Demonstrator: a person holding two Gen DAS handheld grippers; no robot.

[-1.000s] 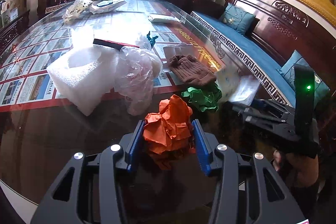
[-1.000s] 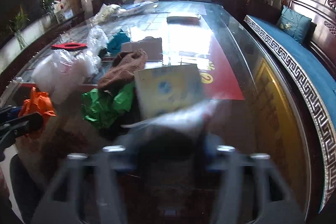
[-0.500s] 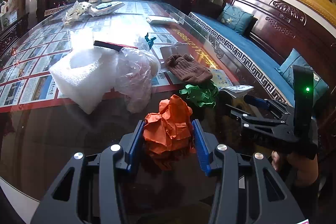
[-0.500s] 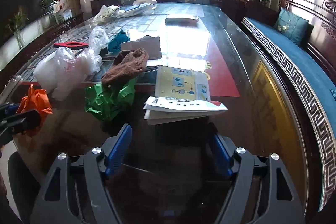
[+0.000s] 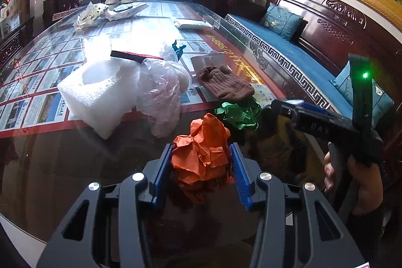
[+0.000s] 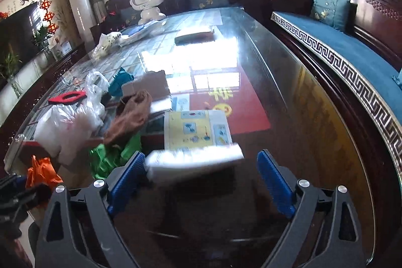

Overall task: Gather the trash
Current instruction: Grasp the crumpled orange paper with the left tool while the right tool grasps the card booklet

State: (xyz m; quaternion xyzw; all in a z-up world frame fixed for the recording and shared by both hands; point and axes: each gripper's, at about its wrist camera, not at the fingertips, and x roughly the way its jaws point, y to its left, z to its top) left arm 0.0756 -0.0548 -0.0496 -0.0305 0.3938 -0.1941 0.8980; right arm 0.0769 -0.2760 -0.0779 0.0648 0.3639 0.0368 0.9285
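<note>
Between left gripper [image 5: 201,168] jaws, clamped orange paper wad [image 5: 202,155], over glass table [image 5: 62,157]

I see the crumpled orange paper ball [image 5: 203,155], clamped between blue pads above the glass table. Crumpled green paper [image 5: 240,112] lies on the glass just beyond it, touching the brown knit hat's near edge. Folded leaflet [image 6: 196,142], yellow and blue printed panels up, lies on the glass right of the green wad, near edge blurred. Clear plastic bag [image 5: 160,89] slumps against white foam wrap [image 5: 100,92].
</note>
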